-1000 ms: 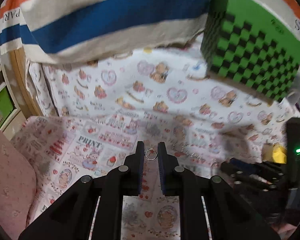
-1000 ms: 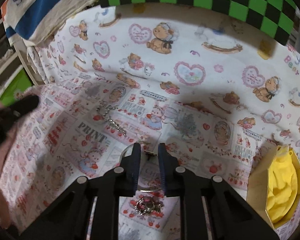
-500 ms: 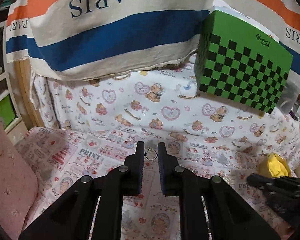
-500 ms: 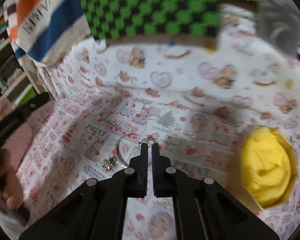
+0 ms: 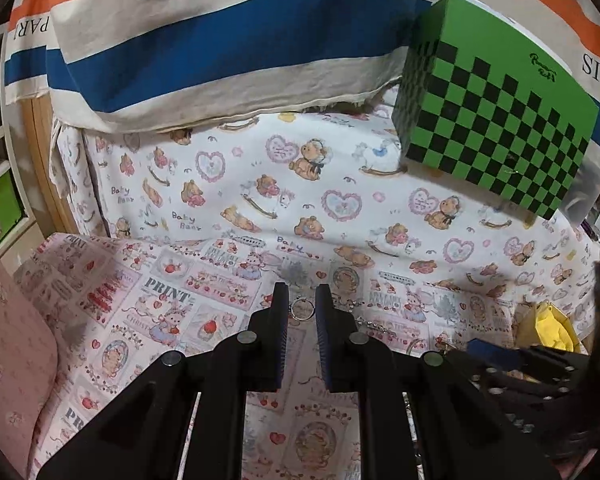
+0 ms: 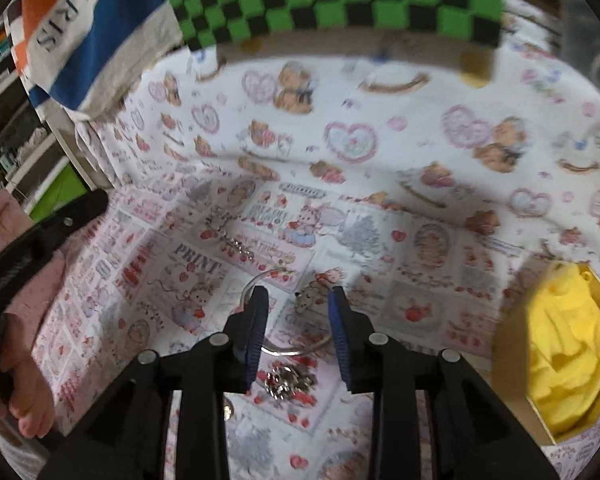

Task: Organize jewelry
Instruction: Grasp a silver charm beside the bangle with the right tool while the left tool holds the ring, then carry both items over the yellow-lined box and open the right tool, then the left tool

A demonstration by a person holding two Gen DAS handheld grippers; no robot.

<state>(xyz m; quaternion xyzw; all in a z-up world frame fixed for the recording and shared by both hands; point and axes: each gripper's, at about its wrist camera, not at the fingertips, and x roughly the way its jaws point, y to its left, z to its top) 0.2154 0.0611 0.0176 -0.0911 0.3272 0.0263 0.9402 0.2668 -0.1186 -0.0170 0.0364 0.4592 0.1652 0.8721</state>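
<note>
Beside patterned cloth (image 6: 440,288), box (image 6: 512,344) holds yellow fabric (image 6: 568,344).

Warm indoor light from above. The left view is sharp; the right is motion-blurred, most on the far checked box (image 6: 332,0). Fisheye bends edges, corners black.

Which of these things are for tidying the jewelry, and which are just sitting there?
For the job:
small ring between the left gripper fingers
big bangle
charm
chain
sparkly cluster
box with yellow cloth
right gripper, open

Just there:
green checkered box
striped PARIS bag
printed cloths
</note>
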